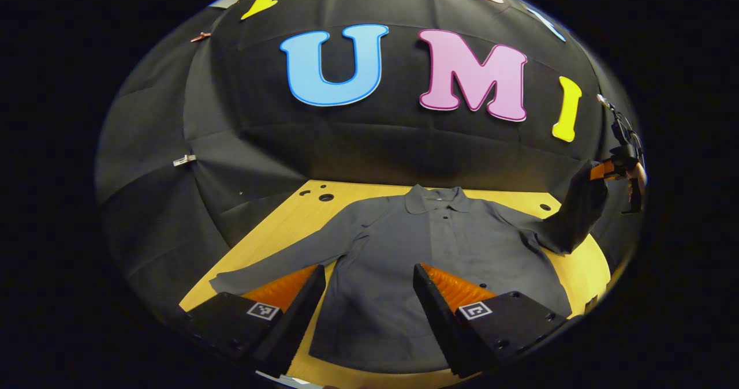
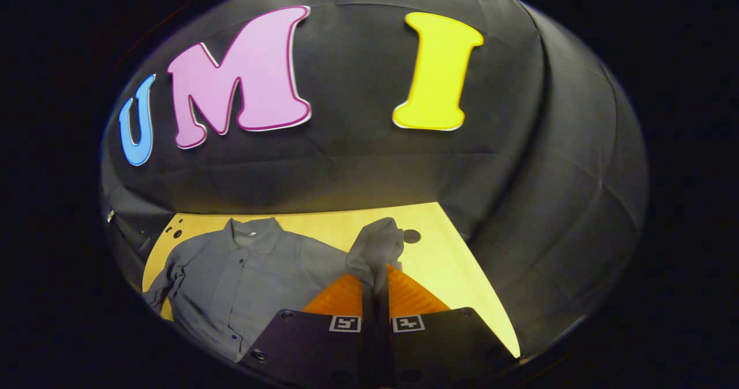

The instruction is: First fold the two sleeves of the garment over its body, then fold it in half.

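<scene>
Lying front-up on the counter (image 1: 277, 221) in the left gripper view: one grey garment (image 1: 404, 262), collar (image 1: 436, 199) toward the booth wall, hem toward the camera. Left tongs (image 1: 369, 296): fingers spread wide, holding nothing, poised above the garment's lower body, one finger to each side of the button placket. Left sleeve (image 1: 288, 256): flat on the counter, running out from the shoulder toward the counter's near corner on that side. Right sleeve (image 1: 571, 216): lifted off the counter, its cuff end raised beside the garment's shoulder and held by the right tongs (image 1: 603, 171), seen far off at the view's edge.

Right gripper view: right tongs (image 2: 375, 296), fingers closed together with the right sleeve's cuff (image 2: 378, 250) pinched between them; the fabric bunches up above the fingertips. Garment body (image 2: 248, 279): spread on the counter (image 2: 456, 262) to the side of the tongs, collar (image 2: 251, 233) toward the wall. Dark round hole (image 2: 411, 236) in the counter just beside the raised cuff.
</scene>
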Tool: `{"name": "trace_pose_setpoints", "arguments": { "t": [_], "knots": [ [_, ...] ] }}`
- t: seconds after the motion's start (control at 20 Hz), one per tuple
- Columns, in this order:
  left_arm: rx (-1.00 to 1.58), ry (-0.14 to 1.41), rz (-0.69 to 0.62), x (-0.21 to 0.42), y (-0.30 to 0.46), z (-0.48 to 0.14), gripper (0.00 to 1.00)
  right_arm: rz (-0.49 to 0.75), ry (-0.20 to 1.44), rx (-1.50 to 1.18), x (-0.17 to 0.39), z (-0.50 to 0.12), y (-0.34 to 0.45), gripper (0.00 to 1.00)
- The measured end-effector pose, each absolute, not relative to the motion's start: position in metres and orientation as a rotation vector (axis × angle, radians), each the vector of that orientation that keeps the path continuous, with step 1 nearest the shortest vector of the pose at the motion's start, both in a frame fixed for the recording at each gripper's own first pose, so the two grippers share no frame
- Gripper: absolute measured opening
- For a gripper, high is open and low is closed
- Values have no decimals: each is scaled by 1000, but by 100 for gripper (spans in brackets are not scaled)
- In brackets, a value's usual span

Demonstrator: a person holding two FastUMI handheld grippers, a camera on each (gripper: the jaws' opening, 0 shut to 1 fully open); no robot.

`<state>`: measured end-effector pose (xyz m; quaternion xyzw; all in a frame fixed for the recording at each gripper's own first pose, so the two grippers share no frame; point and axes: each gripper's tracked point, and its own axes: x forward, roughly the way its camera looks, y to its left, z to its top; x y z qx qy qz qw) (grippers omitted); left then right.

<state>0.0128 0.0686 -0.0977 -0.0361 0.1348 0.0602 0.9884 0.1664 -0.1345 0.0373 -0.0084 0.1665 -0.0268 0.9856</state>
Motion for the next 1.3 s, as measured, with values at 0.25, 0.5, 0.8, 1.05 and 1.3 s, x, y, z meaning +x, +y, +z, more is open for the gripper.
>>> {"name": "trace_pose_setpoints", "arguments": {
  "t": [0.25, 0.5, 0.8, 1.05, 1.3],
  "knots": [
    [-48, 245, 159, 4, 89, -94, 97, 51, 328, -35, 183, 41, -60, 5],
    [-79, 255, 212, -1, 112, -101, 96, 199, 351, -102, 189, 29, 34, 5],
    [-104, 254, 297, -8, 151, -108, 97, 372, 416, -179, 182, -8, 147, 5],
    [-149, 298, 371, -20, 180, -130, 96, 489, 461, -225, 173, -49, 237, 5],
    [-163, 339, 442, -35, 208, -152, 97, 553, 519, -220, 175, -86, 309, 5]
  ]
}}
